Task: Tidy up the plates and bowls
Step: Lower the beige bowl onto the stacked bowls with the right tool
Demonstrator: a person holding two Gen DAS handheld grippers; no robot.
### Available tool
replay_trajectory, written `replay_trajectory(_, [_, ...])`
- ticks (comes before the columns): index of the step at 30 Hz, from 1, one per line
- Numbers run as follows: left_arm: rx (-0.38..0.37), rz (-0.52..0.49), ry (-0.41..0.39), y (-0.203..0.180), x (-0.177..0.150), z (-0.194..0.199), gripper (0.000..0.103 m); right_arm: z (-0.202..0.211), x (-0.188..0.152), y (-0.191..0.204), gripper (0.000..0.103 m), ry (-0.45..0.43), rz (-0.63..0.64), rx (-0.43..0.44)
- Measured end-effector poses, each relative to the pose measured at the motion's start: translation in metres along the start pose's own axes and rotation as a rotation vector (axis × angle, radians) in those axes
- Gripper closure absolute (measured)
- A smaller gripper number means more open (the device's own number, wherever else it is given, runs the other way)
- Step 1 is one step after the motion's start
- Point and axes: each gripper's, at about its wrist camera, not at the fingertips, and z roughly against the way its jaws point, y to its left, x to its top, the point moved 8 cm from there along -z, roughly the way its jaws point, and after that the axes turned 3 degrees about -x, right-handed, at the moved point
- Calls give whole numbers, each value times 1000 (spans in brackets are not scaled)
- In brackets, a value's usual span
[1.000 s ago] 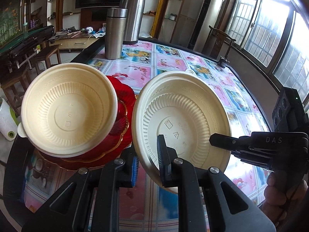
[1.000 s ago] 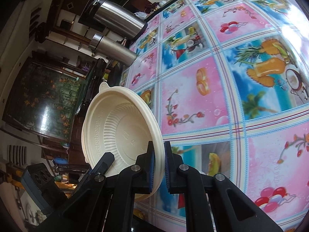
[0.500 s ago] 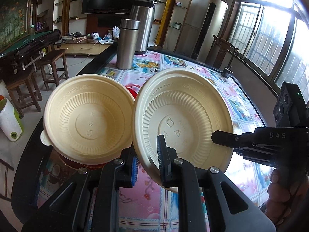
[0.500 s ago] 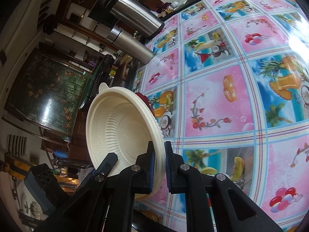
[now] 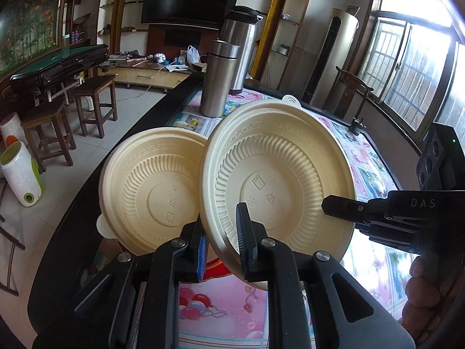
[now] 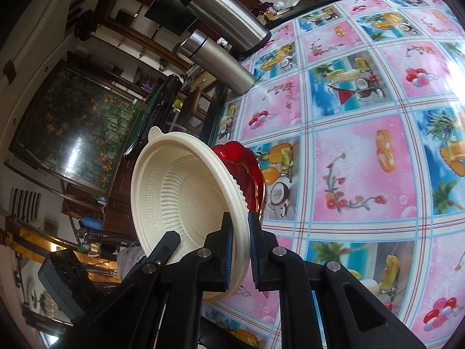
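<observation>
- A cream, ribbed, round plastic bowl (image 5: 151,186) is tilting at left, its lower rim hidden behind the left gripper (image 5: 222,238);
- that gripper is clamping a second cream ribbed bowl (image 5: 276,180) by its rim;
- the right gripper (image 6: 239,250) is pinching the same rim from the other side;
- a red glossy scalloped plate (image 6: 247,168) is lying on the flowered plastic tablecloth (image 6: 363,160), mostly hidden.

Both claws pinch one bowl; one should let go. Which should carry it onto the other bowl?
Left, probably: the left claw grips the held bowl right beside the other bowl; the right claw is farther away.

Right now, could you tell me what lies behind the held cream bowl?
A red plate shows behind the cream bowl, on the tablecloth. The bowl covers most of it.
</observation>
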Motion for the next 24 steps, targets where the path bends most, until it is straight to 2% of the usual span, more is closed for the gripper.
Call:
replay_trajectory(14, [68, 72, -20, 38, 14, -3, 89, -39, 13, 34, 91, 56, 50, 22])
replay_trajectory(24, [99, 108, -2, 57, 19, -14, 89, -64, 17, 45, 90, 92, 60, 17])
